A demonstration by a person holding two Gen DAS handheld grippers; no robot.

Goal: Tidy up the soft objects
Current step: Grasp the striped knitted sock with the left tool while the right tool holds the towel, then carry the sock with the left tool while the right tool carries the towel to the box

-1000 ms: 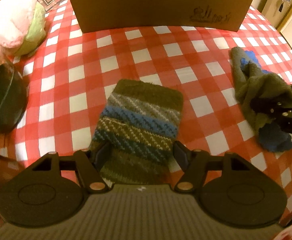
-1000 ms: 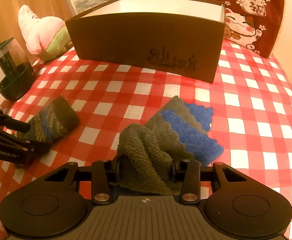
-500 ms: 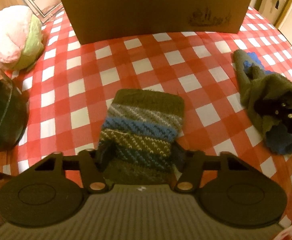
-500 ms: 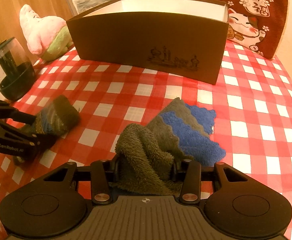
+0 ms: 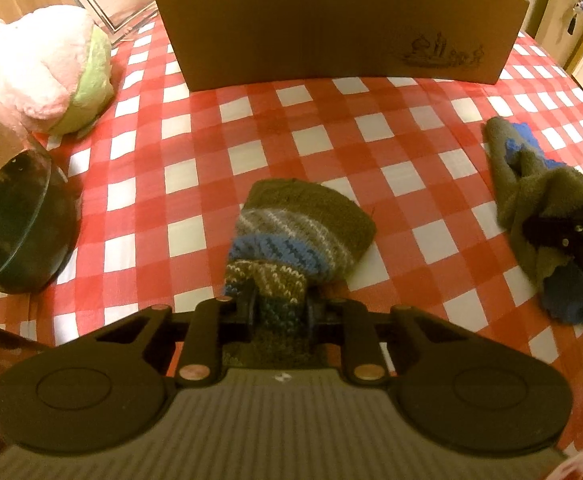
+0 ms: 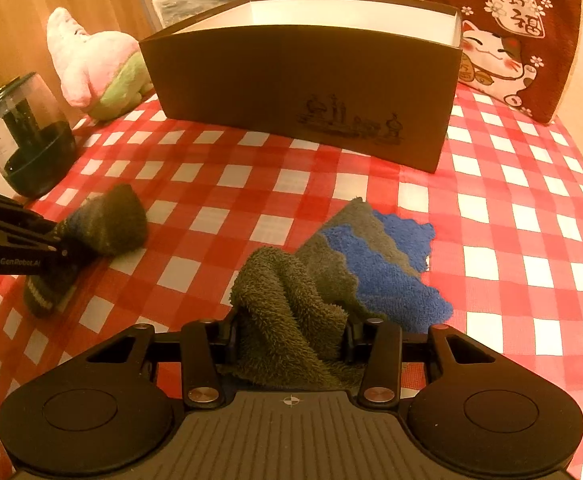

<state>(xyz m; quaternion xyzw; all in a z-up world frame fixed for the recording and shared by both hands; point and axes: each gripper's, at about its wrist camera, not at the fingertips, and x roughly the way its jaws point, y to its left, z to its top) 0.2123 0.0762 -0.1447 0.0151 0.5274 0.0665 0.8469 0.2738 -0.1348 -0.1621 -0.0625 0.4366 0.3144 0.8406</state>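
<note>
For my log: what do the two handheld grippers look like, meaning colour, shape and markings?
Both are matte black. The left gripper and right gripper each have a ribbed grey-black deck with a small white crosshair mark, two round discs at the sides, and angled linkage arms with copper-coloured pivot pins. From the right wrist view, the left one's side reads "GenRobot.AI" in white. No cables or sleeves show.

The knitted sock (image 5: 299,232) lies left of the towel (image 6: 331,272), both before the box (image 6: 299,80) on the tablecloth (image 6: 511,240).
</note>
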